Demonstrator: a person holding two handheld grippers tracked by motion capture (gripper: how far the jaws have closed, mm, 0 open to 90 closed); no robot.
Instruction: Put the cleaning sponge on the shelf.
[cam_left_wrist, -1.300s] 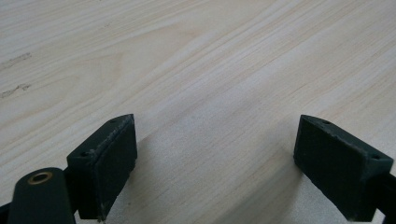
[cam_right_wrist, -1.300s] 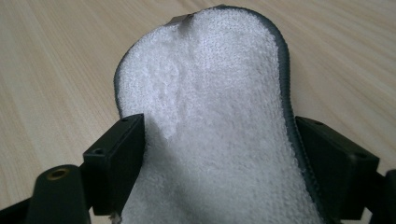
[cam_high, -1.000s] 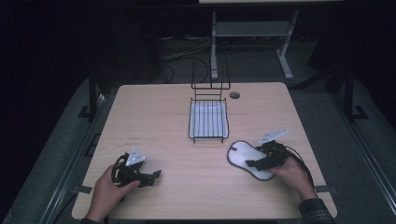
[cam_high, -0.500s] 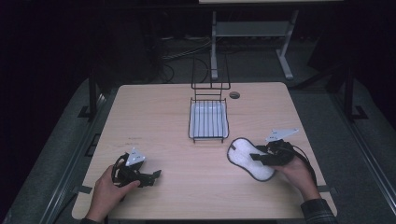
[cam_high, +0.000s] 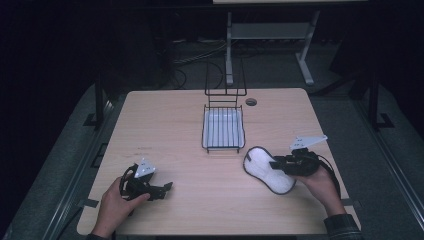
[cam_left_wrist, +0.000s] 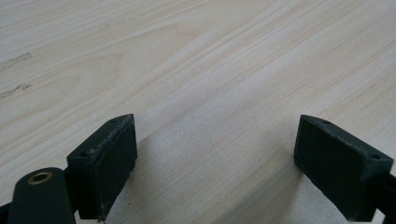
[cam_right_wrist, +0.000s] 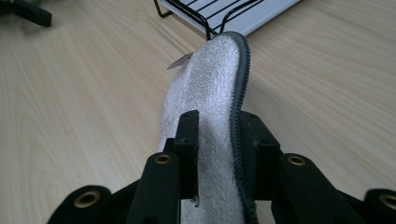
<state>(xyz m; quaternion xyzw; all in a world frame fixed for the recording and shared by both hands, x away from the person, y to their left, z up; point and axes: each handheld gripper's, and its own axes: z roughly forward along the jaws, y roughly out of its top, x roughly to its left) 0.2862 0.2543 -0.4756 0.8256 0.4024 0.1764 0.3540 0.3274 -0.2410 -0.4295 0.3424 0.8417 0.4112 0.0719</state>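
Seen from above: a pale wood-grain table (cam_high: 190, 120) in a dark room, with a black wire rack holding a white ribbed tray (cam_high: 223, 129) at its centre. Near the table's right front, a white terry-cloth insole-shaped pad with a dark grey stitched edge (cam_high: 267, 168), lying just in front of the rack's right corner and touching or nearly touching it. Clamped on the pad's near end, the right gripper (cam_high: 281, 164), held in the person's right hand (cam_high: 320, 184), a grey three-cornered plate raised on top. In the right gripper view, both black jaws pressed against the pad (cam_right_wrist: 212, 116) from either side, the cloth standing on edge between them and curving away toward the wire rack (cam_right_wrist: 205, 14), a small tag jutting from its left side. At the table's left front, the left gripper (cam_high: 162, 189), gripped by the left hand (cam_high: 114, 205), low over bare wood and well apart from the pad. In the left gripper view, jaws spread wide with nothing between them, bare tabletop (cam_left_wrist: 196, 70) beneath.
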